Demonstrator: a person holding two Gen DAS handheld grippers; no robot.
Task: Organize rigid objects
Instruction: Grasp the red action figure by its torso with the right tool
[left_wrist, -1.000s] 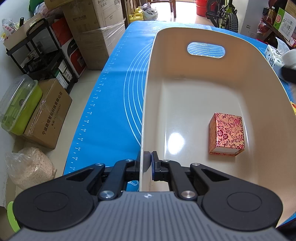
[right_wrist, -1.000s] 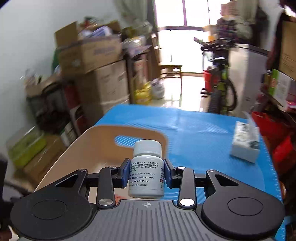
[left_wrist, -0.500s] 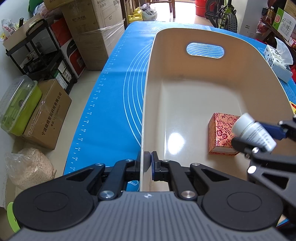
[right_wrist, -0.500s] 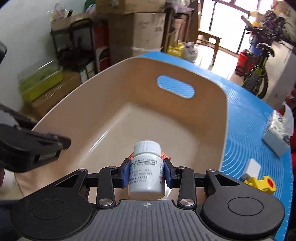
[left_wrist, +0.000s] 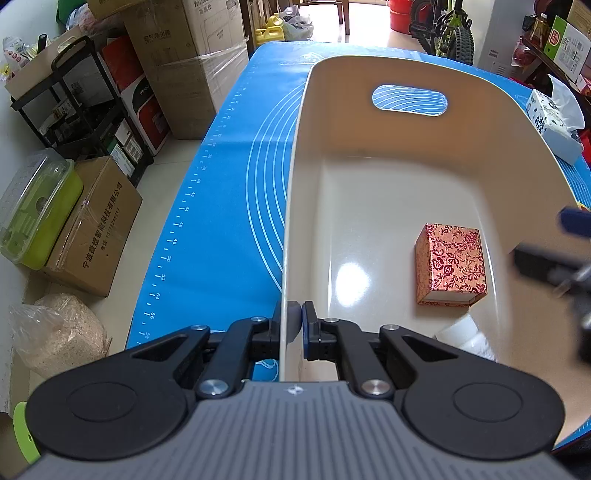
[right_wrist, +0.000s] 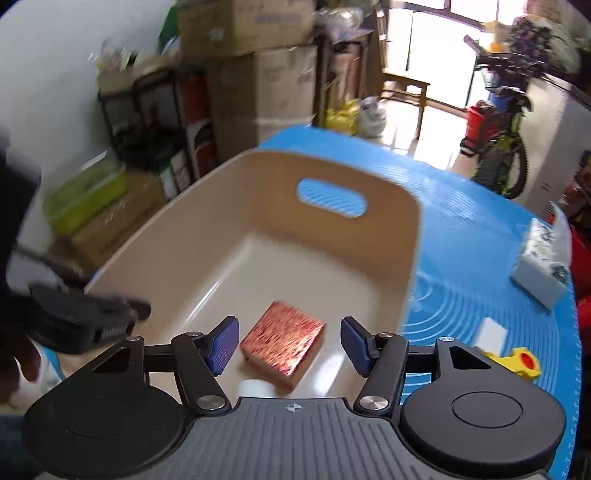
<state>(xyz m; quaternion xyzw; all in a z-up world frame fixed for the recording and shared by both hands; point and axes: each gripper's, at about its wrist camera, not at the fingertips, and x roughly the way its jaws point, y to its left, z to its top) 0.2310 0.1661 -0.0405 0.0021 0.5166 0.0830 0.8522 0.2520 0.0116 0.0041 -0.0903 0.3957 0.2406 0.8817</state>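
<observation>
We clamp the near-left rim of the beige bin (left_wrist: 295, 206) with our left gripper (left_wrist: 294, 325), one pad inside the wall and one outside. Our right gripper (right_wrist: 290, 345) hangs above the bin, fingers (right_wrist: 221, 345) spread wide and holding nothing. The white bottle (left_wrist: 463, 338) lies on the bin floor, below and clear of the right fingers, partly hidden behind our left gripper's body. The red floral box (left_wrist: 448, 264) sits just beyond the bottle; whether they touch, we can't tell. Farther right, on the blue mat (right_wrist: 480, 236): a yellow toy (right_wrist: 517, 363) and a tissue pack (right_wrist: 543, 273).
</observation>
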